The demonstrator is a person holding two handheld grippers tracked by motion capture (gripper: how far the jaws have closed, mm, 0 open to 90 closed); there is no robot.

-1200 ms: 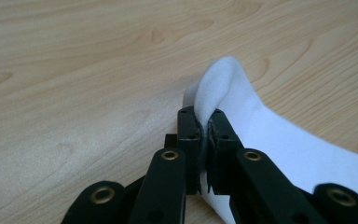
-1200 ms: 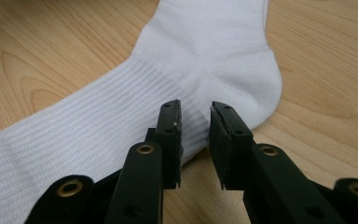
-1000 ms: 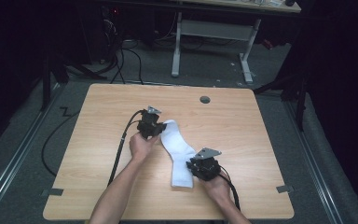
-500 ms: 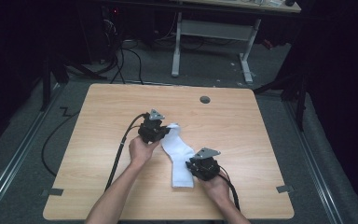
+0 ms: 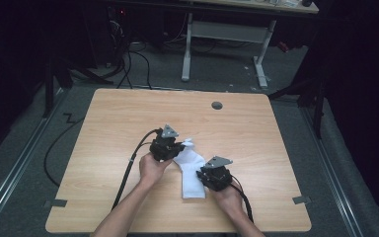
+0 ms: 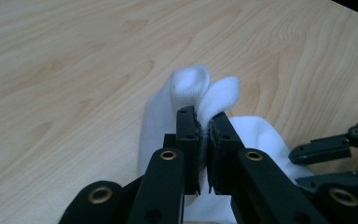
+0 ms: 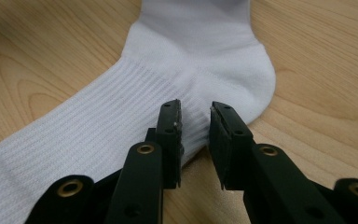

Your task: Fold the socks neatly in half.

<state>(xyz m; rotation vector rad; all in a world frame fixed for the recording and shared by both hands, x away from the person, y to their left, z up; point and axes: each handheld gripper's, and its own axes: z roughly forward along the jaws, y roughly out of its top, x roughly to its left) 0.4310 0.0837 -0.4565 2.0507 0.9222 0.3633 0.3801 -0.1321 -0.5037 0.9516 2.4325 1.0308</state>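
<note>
Pinching sock (image 6: 193, 88) toe: L claw (image 6: 204, 122) clamped | R claw (image 7: 195, 115) slightly apart over heel | table (image 5: 256, 123)

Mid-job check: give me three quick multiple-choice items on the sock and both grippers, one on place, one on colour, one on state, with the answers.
1. Where does the sock lie on the table?
A. at the far edge by the round hole
B. on the near half, between the two grippers
C. hanging off the left edge

2. What colour is the sock?
A. white
B. grey
C. black

3. What is the left gripper doing?
A. open above bare wood
B. shut on the sock's toe end
C. shut on a cable

Answers: 1 B, the high view shows it between the left gripper and the right gripper. 2 A, it is white in every view. 3 B, its jaws pinch bunched white cloth in the left gripper view.
</note>
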